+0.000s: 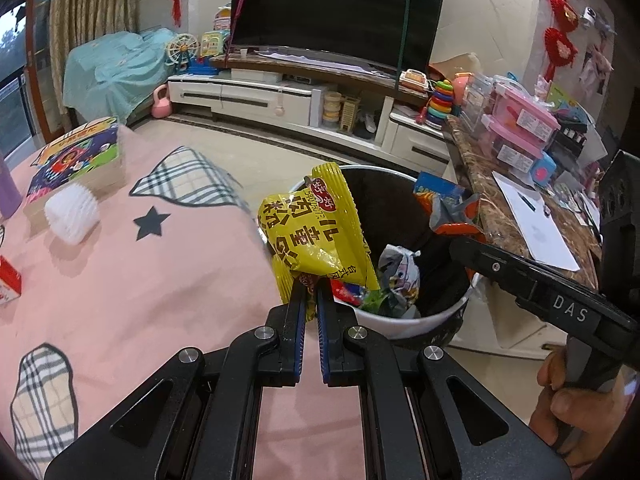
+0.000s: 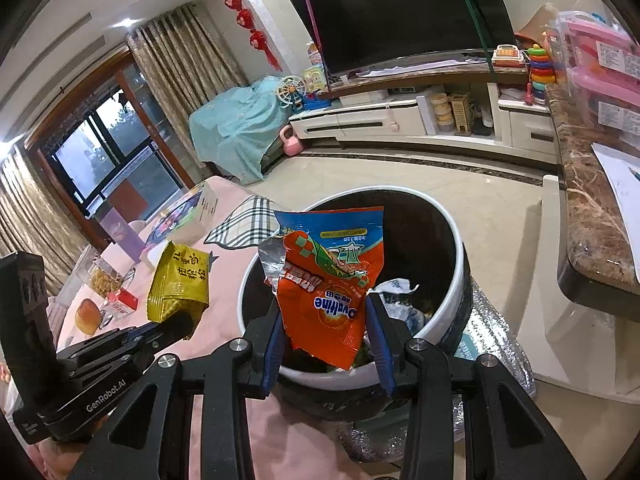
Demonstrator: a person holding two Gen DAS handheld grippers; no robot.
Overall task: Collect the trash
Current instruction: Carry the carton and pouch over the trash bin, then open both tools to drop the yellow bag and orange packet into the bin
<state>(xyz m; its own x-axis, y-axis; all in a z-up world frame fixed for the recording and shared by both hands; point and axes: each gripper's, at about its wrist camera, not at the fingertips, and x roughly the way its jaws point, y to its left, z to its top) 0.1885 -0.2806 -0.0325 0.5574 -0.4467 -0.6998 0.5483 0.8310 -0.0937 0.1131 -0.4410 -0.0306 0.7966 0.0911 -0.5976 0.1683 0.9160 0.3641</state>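
Note:
My left gripper (image 1: 310,286) is shut on a yellow snack packet (image 1: 316,232) and holds it at the near left rim of a white trash bin (image 1: 424,320) with a dark inside. My right gripper (image 2: 326,312) is open over the same bin (image 2: 456,264). An orange and blue Ovaltine packet (image 2: 328,280) hangs between its fingers; I cannot tell whether it still touches them. The bin holds several crumpled wrappers (image 1: 396,276). The right view shows the left gripper (image 2: 176,328) with the yellow packet (image 2: 180,280); the left view shows the right gripper's finger (image 1: 520,276) and the Ovaltine packet (image 1: 444,204).
A table with a pink patterned cloth (image 1: 120,280) carries a colourful box (image 1: 76,160), a white brush-like thing (image 1: 72,212) and a small red and white carton (image 1: 8,280). A marble counter (image 1: 500,208) with papers and pink boxes stands right of the bin. A TV unit (image 1: 280,92) lies beyond.

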